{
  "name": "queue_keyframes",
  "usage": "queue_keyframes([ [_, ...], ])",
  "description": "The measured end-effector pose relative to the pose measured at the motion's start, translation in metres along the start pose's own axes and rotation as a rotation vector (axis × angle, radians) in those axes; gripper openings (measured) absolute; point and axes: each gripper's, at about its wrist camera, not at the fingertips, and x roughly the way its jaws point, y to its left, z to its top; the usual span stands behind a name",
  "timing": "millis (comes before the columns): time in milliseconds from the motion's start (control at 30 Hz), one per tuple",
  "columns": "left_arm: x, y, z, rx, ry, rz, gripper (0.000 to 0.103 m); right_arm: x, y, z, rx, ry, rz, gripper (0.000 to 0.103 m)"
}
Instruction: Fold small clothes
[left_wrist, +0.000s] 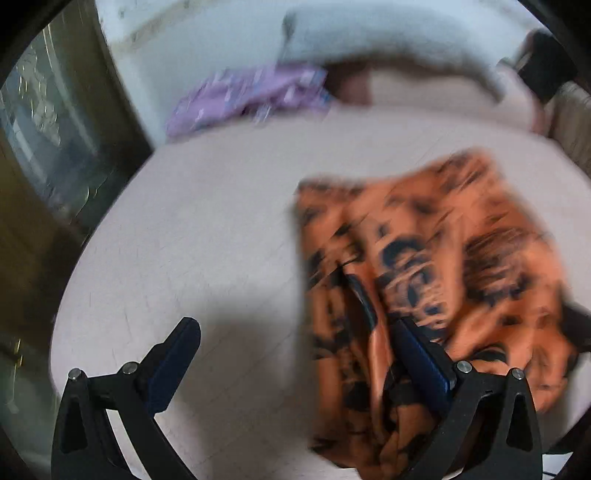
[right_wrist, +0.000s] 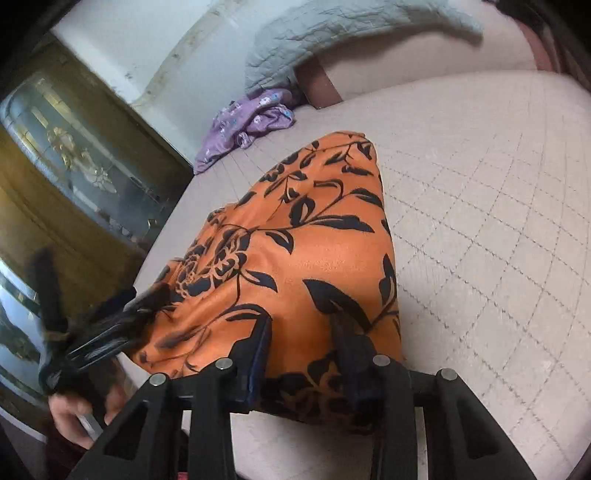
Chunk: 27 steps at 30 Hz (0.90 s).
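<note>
Pale quilted bed cover (right_wrist: 480, 221), dark glass-fronted cabinet (right_wrist: 74, 155) to the left. Orange garment with black floral print (right_wrist: 295, 251) lies spread on the cover near its front edge. Crumpled purple garment (right_wrist: 247, 122) well apart, by a grey blanket (right_wrist: 332, 29). Left gripper (left_wrist: 295, 332): fingers wide, one over bare cover, one over orange cloth, view blurred. Right gripper (right_wrist: 301, 325): fingers narrow, tips on the orange fabric; grip uncertain.
</note>
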Motion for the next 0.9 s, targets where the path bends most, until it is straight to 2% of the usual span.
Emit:
queue_keyframes([
  [67,0.005,0.016,0.002,-0.081,0.033,-0.05,0.103,-0.004,0.001,-0.003,-0.005,-0.003,0.012,0.039],
  [100,0.006,0.018,0.001,-0.084,0.035,-0.044,0.103,-0.004,0.0,-0.002,-0.001,0.005,0.017,0.038],
  [267,0.002,0.003,0.004,-0.002,-0.015,0.036,0.103,-0.004,0.008,0.018,-0.035,0.061,0.022,0.037],
  [367,0.006,0.002,0.008,-0.013,-0.005,0.04,0.103,-0.01,0.011,0.04,0.001,0.002,0.049,0.037],
  [467,0.014,0.005,0.011,-0.041,0.014,0.021,0.103,0.009,0.017,0.063,0.001,-0.021,0.005,0.037],
  [500,0.015,0.006,0.013,-0.047,0.016,0.016,0.103,0.023,0.017,0.068,0.003,0.004,-0.021,0.037],
  [567,0.013,0.012,0.009,-0.067,0.013,0.008,0.103,0.059,0.014,0.071,0.004,0.121,-0.068,0.038],
  [667,-0.005,0.02,0.007,-0.068,-0.06,-0.008,0.103,0.065,0.026,0.08,-0.036,0.115,-0.089,0.037],
  [767,-0.032,0.023,0.001,-0.042,-0.182,-0.101,0.103,0.06,0.038,0.099,-0.037,0.076,-0.036,0.037],
  [833,-0.035,0.021,-0.001,-0.024,-0.19,-0.18,0.103,0.067,0.047,0.112,-0.062,0.073,-0.033,0.037],
  [900,-0.029,0.018,-0.002,-0.013,-0.15,-0.234,0.103,0.089,0.056,0.12,-0.085,0.126,-0.029,0.037],
])
